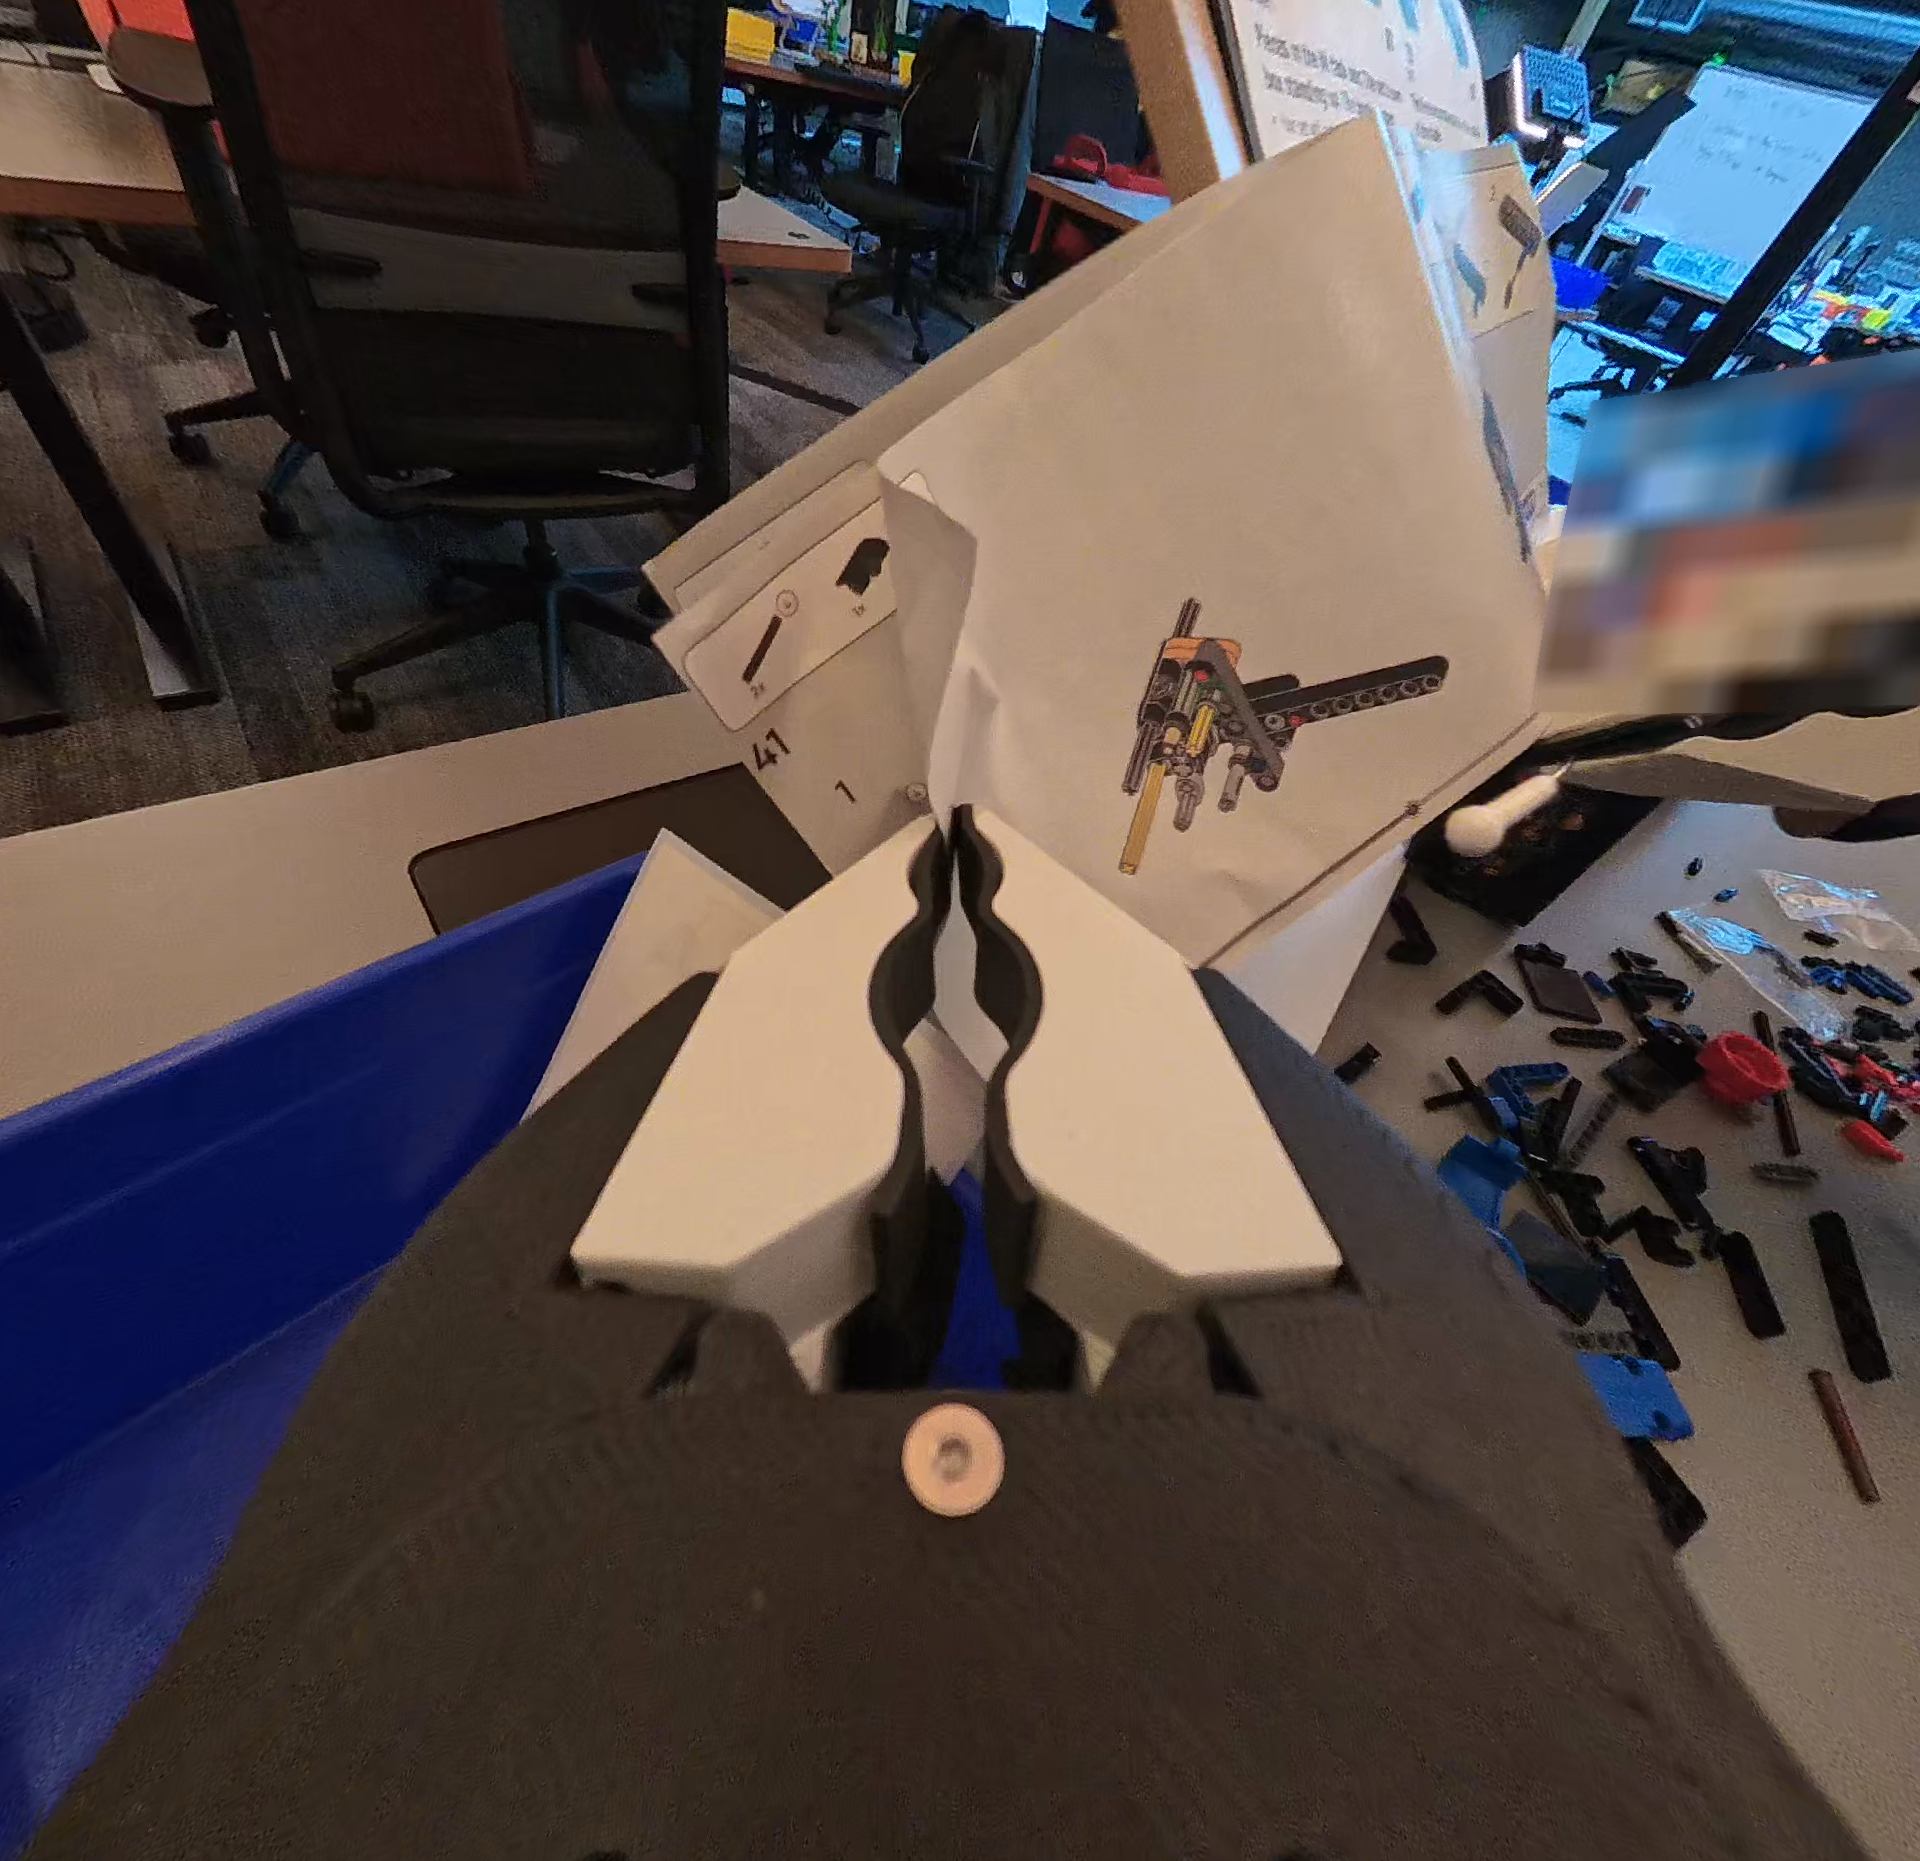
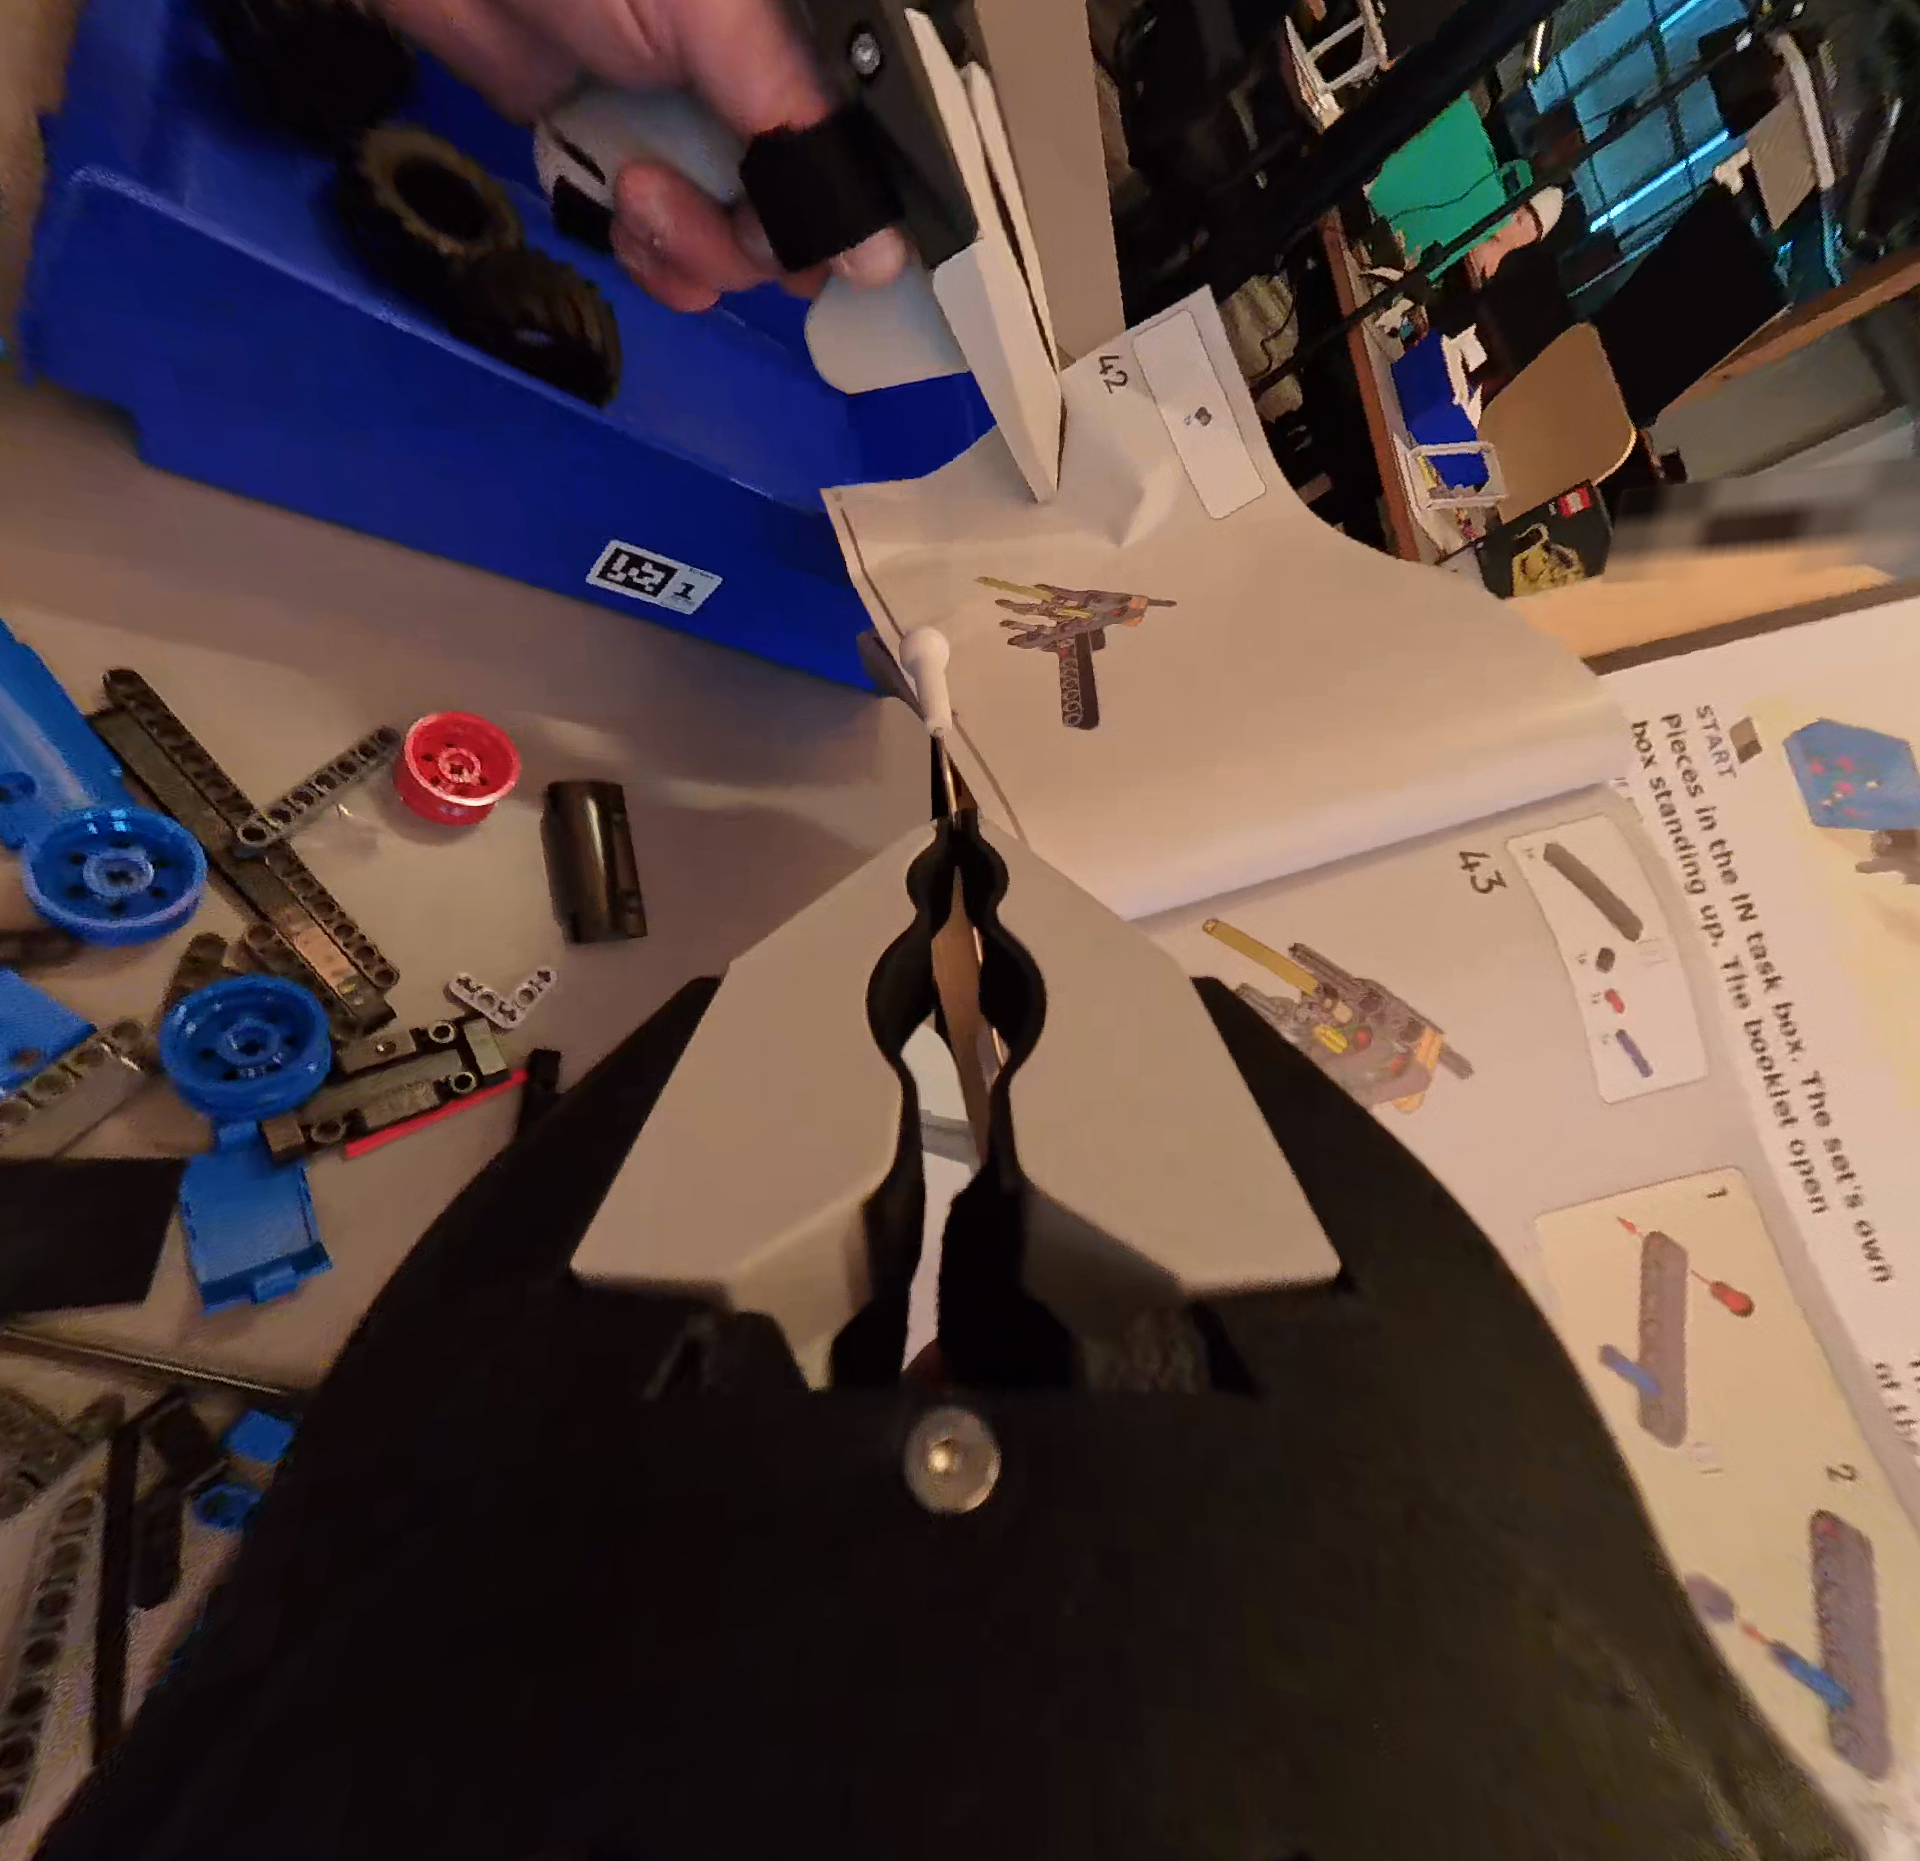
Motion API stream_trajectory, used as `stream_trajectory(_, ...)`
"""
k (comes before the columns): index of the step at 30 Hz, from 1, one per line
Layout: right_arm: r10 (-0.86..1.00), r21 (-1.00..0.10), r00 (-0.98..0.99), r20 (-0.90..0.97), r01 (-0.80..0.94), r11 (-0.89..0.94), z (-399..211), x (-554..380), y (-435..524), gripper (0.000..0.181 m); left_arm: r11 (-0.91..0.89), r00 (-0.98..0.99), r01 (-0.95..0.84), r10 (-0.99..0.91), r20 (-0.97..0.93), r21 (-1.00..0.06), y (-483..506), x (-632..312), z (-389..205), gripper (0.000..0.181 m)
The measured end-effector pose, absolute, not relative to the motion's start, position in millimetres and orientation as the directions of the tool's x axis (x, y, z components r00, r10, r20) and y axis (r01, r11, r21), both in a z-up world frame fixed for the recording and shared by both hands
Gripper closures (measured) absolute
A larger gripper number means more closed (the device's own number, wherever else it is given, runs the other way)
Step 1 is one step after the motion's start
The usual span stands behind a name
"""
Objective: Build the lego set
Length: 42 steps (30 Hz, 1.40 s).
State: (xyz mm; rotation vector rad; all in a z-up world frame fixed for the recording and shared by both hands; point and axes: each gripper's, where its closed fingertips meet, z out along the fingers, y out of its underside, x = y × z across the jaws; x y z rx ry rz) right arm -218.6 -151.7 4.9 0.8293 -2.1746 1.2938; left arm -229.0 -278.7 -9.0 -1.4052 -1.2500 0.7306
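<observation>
My left gripper (image 1: 954, 824) is shut on the edge of a page (image 1: 1195, 523) of the white instruction booklet and holds that page lifted and creased. The right wrist view shows it from the side, its fingertips (image 2: 1034, 461) pinching the page (image 2: 1247, 668) above the open booklet (image 2: 1558, 1136). My right gripper (image 2: 956, 835) is shut on a thin flat tool (image 2: 961, 980) whose white rounded tip (image 2: 925, 663) reaches the lifted page's lower edge. The tip also shows in the left wrist view (image 1: 1496, 814).
A blue bin (image 2: 312, 377) with black tyres (image 2: 426, 201) stands left of the booklet; a hand (image 2: 623, 24) holds the left gripper above it. A red wheel (image 2: 457, 772), blue wheels (image 2: 114, 876) and several black and blue pieces (image 1: 1662, 1084) lie on the table. An office chair (image 1: 468, 253) stands beyond. Tip to tip, the grippers are about 15 centimetres apart. The red wheel (image 2: 457, 772) is about 20 centimetres from both grippers' fingertips.
</observation>
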Motion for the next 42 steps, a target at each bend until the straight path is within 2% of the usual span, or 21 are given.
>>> stream_trajectory(5,-0.18,-0.732,-0.823,0.538,-0.563,0.383,8.4,-222.4,-154.0,0.181,0.135,0.267,0.299,0.939,0.219,-0.945,-280.5,-227.2,-12.2,0.18)
stream_trajectory(6,-0.166,-0.745,-0.845,0.509,-0.529,0.408,5.8,-224.3,-155.3,0.181,0.14,0.263,0.31,0.938,0.226,-0.94,-282.2,-226.9,-15.2,0.175)
stream_trajectory(12,-0.103,-0.724,-0.854,0.509,-0.49,0.486,5.1,-226.5,-157.4,0.181,0.189,0.281,0.275,0.922,0.267,-0.943,-287.5,-221.9,-12.0,0.175)
stream_trajectory(19,-0.154,-0.673,-0.793,0.589,-0.587,0.449,8.2,-221.8,-153.0,0.181,0.128,0.27,0.3,0.939,0.213,-0.945,-286.1,-223.2,-18.8,0.181)
stream_trajectory(24,-0.118,-0.796,-0.896,0.429,-0.437,0.419,16.0,-223.1,-151.7,0.181,0.125,0.267,0.312,0.94,0.213,-0.942,-285.3,-225.9,-24.4,0.181)
stream_trajectory(29,-0.019,-0.856,-0.938,0.345,-0.323,0.403,26.3,-234.5,-149.1,0.181,0.129,0.274,0.321,0.936,0.222,-0.938,-284.8,-224.8,-29.0,0.181)
stream_trajectory(32,0.024,-0.855,-0.941,0.338,-0.296,0.425,25.5,-239.1,-151.8,0.181,0.137,0.272,0.328,0.934,0.232,-0.935,-285.1,-225.6,-30.5,0.181)
stream_trajectory(35,0.032,-0.823,-0.913,0.406,-0.35,0.447,26.6,-239.7,-152.3,0.181,0.139,0.268,0.331,0.934,0.235,-0.933,-285.4,-224.3,-30.1,0.181)
stream_trajectory(36,0.026,-0.822,-0.915,0.403,-0.35,0.449,27.2,-238.3,-151.5,0.18,0.139,0.264,0.332,0.936,0.233,-0.933,-286.3,-223.2,-29.5,0.179)
stream_trajectory(39,0.036,-0.81,-0.904,0.426,-0.363,0.46,34.2,-240.3,-144.5,0.156,0.152,0.247,0.324,0.939,0.239,-0.934,-290.9,-218.4,-25.8,0.169)
stream_trajectory(42,0.051,-0.788,-0.877,0.478,-0.403,0.466,45.7,-242.1,-130.9,0.154,0.143,0.214,0.317,0.952,0.218,-0.937,-297.5,-210.5,-20.8,0.158)
